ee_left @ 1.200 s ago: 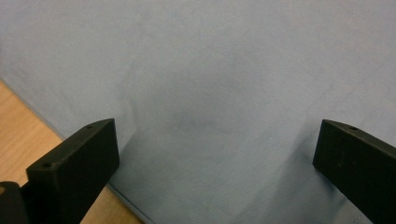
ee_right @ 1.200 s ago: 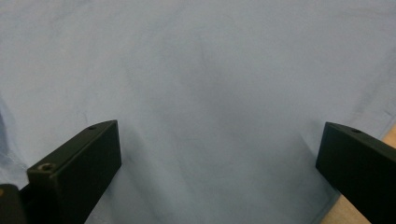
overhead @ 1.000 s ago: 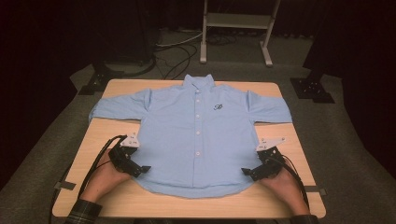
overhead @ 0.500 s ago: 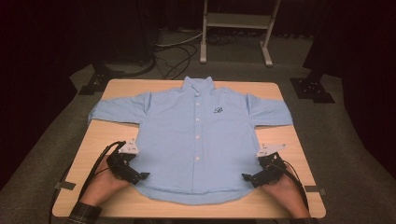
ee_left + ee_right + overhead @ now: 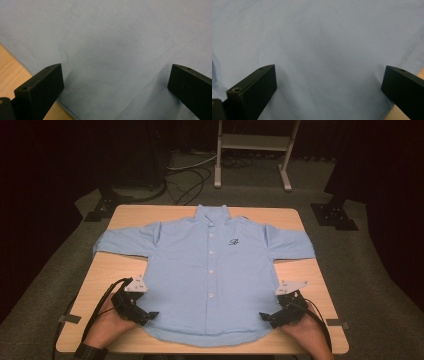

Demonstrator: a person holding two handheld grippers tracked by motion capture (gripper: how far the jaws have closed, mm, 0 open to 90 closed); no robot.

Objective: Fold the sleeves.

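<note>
Blue cotton-type shirt (image 5: 210,275) lies flat, front side up, on wooden table (image 5: 125,217); shirt is the ref. landmark for all positions below. Collar sits at the far edge of the shirt, hem at the near edge, close to the person. Both short sleeves are spread outward to either side. Button placket runs down the shirt ctr; small dark logo (image 5: 233,241) sits on the chest, just beside the placket, nearer the collar than the hem.

Left gripper (image 5: 148,315) is at the shirt's near-left corner, by the hem, jaw tips over the fabric edge. Left gripper view: both black jaws stand wide apart, released, w/ blue fabric (image 5: 117,50) spanning the gap between them and a strip of bare table wood (image 5: 10,67) beside the shirt's edge. Nothing is clamped.

Right gripper (image 5: 266,316) is at the shirt's near-right corner, by the hem, mirroring the left unit. Right gripper view: jaws likewise spread wide, released, fabric (image 5: 329,50) between them, a small patch of wood at the shirt's outer edge. Nothing is clamped.

Left hand (image 5: 107,327) and right hand (image 5: 305,330) grip the units from just off the shirt's hem side. Cables trail from each gripper away from the shirt, toward the near table edge. Grey three-cornered plate (image 5: 136,284) tops the left unit, just off the shirt's left side seam.
</note>
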